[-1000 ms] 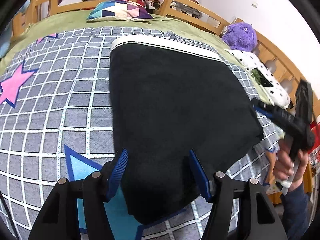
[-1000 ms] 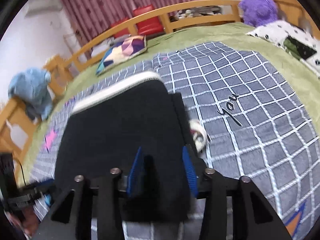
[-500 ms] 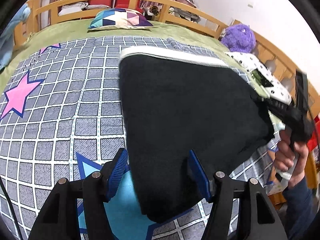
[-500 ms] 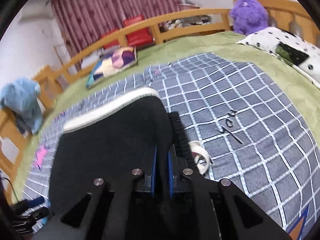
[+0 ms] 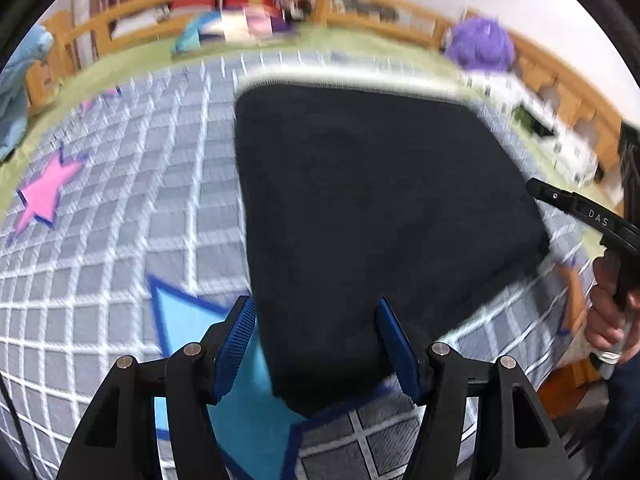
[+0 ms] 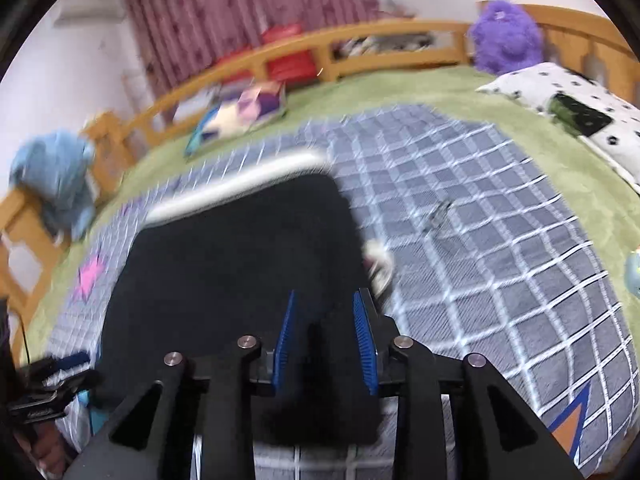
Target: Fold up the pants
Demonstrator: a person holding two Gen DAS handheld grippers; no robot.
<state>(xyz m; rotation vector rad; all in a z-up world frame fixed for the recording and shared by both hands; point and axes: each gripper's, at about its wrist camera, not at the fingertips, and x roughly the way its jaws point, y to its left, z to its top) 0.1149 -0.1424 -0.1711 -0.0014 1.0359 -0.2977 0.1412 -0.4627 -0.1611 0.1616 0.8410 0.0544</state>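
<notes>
Black pants (image 5: 372,200) with a white waistband (image 5: 360,80) lie folded flat on the grey checked blanket (image 5: 120,208). My left gripper (image 5: 316,346) is open, its blue pads astride the pants' near corner. My right gripper (image 6: 325,338) is open over the pants (image 6: 232,264) near their right edge, with a fold of black cloth lying between the pads. The right gripper also shows at the right edge of the left wrist view (image 5: 580,212). Both views are blurred by motion.
A purple plush toy (image 6: 506,36) and a spotted white pillow (image 6: 568,108) lie at the far right of the bed. A patterned cushion (image 6: 240,114) lies by the wooden rail (image 6: 360,46). A blue plush (image 6: 52,176) hangs at the left.
My right gripper was shut on the pants' edge half a second ago and has now opened. The left gripper stays open at the near corner. Both cameras have shifted.
</notes>
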